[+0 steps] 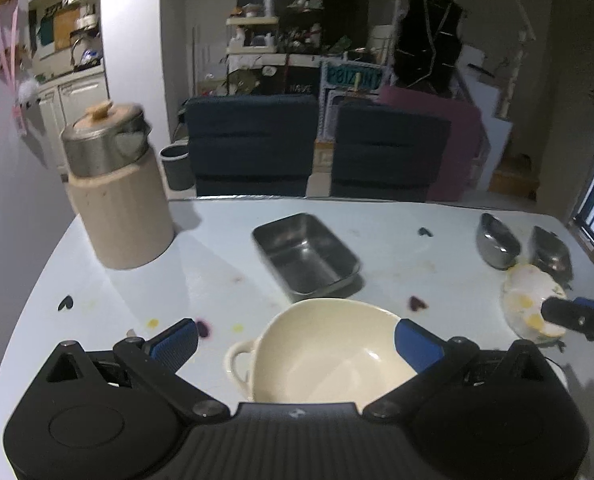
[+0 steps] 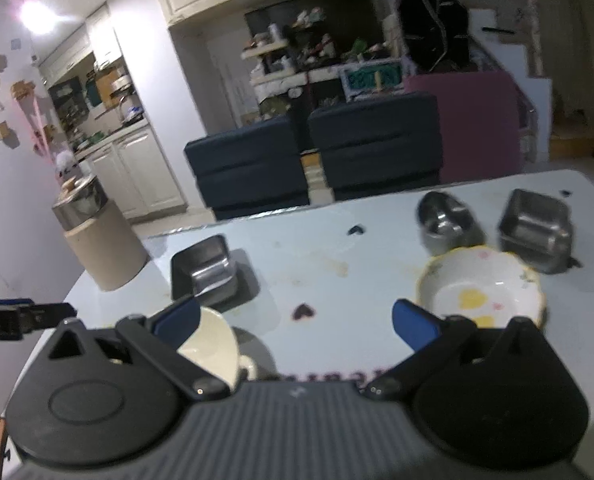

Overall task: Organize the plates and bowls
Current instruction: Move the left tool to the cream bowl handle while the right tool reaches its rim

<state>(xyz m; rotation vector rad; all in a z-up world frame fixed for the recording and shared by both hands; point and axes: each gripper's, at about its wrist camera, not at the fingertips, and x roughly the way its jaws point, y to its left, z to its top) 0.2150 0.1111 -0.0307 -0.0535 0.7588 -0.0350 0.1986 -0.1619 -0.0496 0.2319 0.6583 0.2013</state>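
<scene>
A cream bowl with a side handle [image 1: 329, 356] sits on the white table, between the fingers of my open left gripper [image 1: 297, 340]; it also shows in the right wrist view [image 2: 211, 344]. A small flowered bowl with yellow spots [image 2: 481, 292] lies just ahead and right of my open, empty right gripper [image 2: 297, 322]; it also shows in the left wrist view [image 1: 531, 300]. A rectangular steel tray [image 1: 307, 258] stands at the table's middle. An oval steel dish [image 2: 445, 220] and a square steel tray [image 2: 537, 228] stand behind the flowered bowl.
A beige ribbed canister with a steel lidded pot on top [image 1: 117, 184] stands at the table's far left. Two dark blue chairs [image 1: 317, 144] stand behind the table's far edge. Small dark heart stickers and stains [image 1: 417, 303] dot the tabletop.
</scene>
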